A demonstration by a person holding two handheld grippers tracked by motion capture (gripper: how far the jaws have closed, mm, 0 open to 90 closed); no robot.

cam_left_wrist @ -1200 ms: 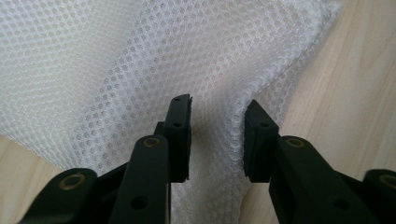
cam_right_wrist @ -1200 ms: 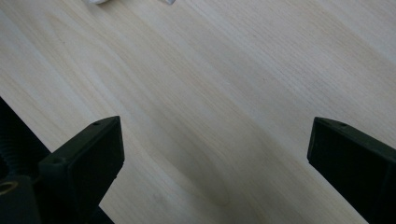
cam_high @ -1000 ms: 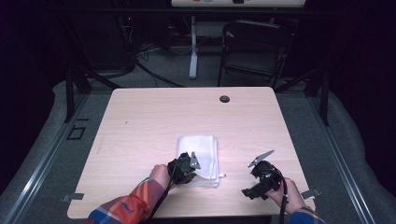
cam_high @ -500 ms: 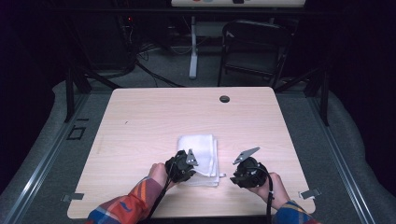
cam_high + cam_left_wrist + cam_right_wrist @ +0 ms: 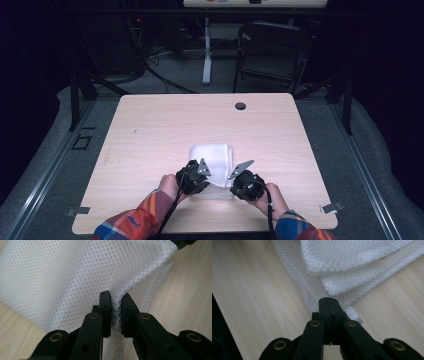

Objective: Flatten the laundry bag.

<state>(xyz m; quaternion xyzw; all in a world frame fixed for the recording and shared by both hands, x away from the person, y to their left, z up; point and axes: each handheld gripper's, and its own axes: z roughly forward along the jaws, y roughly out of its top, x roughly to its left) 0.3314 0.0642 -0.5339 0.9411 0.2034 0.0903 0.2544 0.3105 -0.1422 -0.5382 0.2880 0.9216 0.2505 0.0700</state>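
On the counter (image 5: pixel 150 130), near its front edge, lies a folded white mesh cloth (image 5: pixel 212 157). Left tongs (image 5: pixel 197 176) sit at the cloth's near left corner, jaws nearly closed and pinching a raised fold of mesh (image 5: pixel 116 307) between the pads. Right tongs (image 5: pixel 239 179) sit at the near right corner; their jaws have just been closing and now meet flush at the cloth's edge (image 5: pixel 322 296), whether any mesh is caught between them cannot be told.

White honeycomb-mesh cloth (image 5: pixel 75 272), pale woodgrain table (image 5: pixel 165 125).
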